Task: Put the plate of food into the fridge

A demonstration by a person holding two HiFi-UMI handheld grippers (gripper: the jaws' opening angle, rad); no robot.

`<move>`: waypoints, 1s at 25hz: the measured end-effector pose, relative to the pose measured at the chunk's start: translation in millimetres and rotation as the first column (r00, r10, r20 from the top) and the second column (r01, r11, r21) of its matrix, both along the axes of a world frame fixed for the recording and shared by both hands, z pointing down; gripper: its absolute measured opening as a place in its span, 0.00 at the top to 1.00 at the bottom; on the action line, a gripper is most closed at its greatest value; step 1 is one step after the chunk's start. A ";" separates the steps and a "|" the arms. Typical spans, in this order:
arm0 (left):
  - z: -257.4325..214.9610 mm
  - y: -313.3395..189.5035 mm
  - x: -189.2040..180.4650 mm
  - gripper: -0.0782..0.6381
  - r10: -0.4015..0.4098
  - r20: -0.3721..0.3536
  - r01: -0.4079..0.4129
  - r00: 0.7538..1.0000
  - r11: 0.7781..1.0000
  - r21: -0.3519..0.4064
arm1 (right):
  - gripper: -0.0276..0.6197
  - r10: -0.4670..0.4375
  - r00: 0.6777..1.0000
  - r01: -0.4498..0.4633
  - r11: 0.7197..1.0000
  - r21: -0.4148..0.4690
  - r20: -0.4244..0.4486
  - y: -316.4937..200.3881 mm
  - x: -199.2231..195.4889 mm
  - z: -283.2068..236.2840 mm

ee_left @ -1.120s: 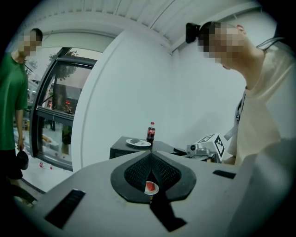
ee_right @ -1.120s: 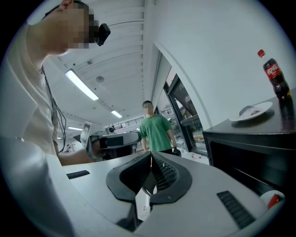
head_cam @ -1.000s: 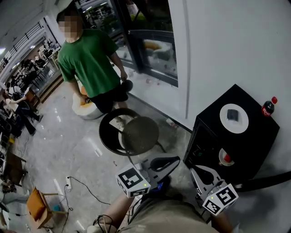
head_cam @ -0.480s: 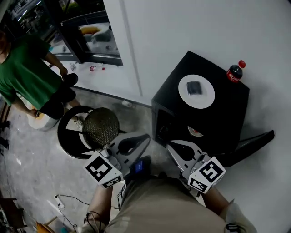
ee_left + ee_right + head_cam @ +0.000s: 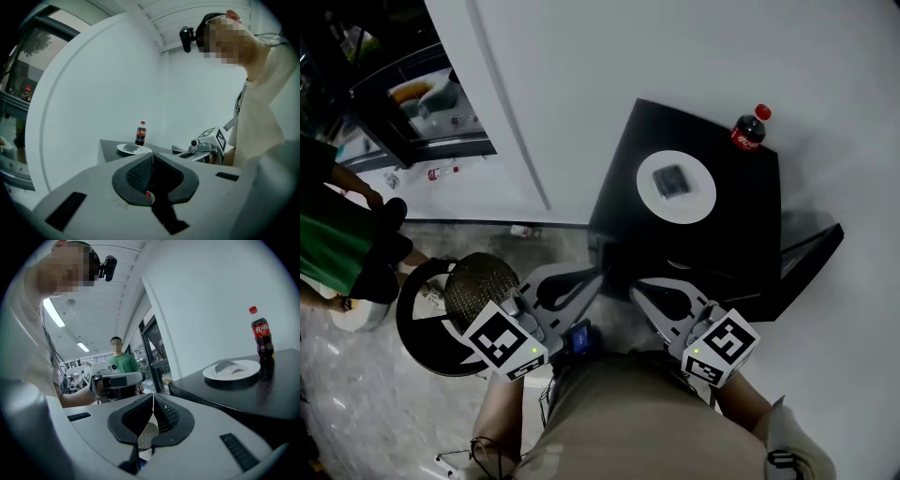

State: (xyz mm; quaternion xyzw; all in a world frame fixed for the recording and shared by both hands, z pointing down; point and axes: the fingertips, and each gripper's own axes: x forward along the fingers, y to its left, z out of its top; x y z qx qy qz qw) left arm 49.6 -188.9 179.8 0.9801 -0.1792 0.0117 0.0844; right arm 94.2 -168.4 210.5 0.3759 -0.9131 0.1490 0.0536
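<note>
A white plate (image 5: 675, 186) with a dark piece of food lies on top of a small black fridge (image 5: 712, 239). A cola bottle (image 5: 748, 129) stands behind the plate. The fridge door (image 5: 814, 255) hangs open to the right. My left gripper (image 5: 592, 275) and right gripper (image 5: 637, 291) are held low in front of the fridge, both shut and empty. In the left gripper view the plate (image 5: 134, 149) and bottle (image 5: 140, 133) show beyond the shut jaws. In the right gripper view the plate (image 5: 231, 370) sits up to the right, apart from the gripper.
A round black stool (image 5: 450, 314) with a mesh seat stands on the floor at the left. A person in a green shirt (image 5: 333, 246) is beside it. A white wall (image 5: 609, 75) runs behind the fridge, with a glass door (image 5: 403, 94) further left.
The head view has swung right, so the fridge and plate now sit nearer the middle. Both grippers stay shut and low before the body.
</note>
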 end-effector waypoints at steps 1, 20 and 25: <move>0.5 -3.4 2.1 0.88 0.028 0.005 -0.028 1.000 1.000 0.002 | 0.92 0.019 1.000 -0.019 1.000 0.000 -0.005 -2.9 -0.2 -0.1; -0.9 -71.7 76.4 0.87 0.205 0.291 -0.251 0.934 0.959 0.129 | 0.92 0.109 0.994 -0.109 0.993 -0.055 0.001 -17.0 25.3 6.6; 10.0 -82.0 106.0 0.68 0.250 0.398 -0.321 0.883 0.939 0.122 | 0.92 0.067 0.998 -0.065 0.996 -0.062 0.017 -17.7 30.4 8.8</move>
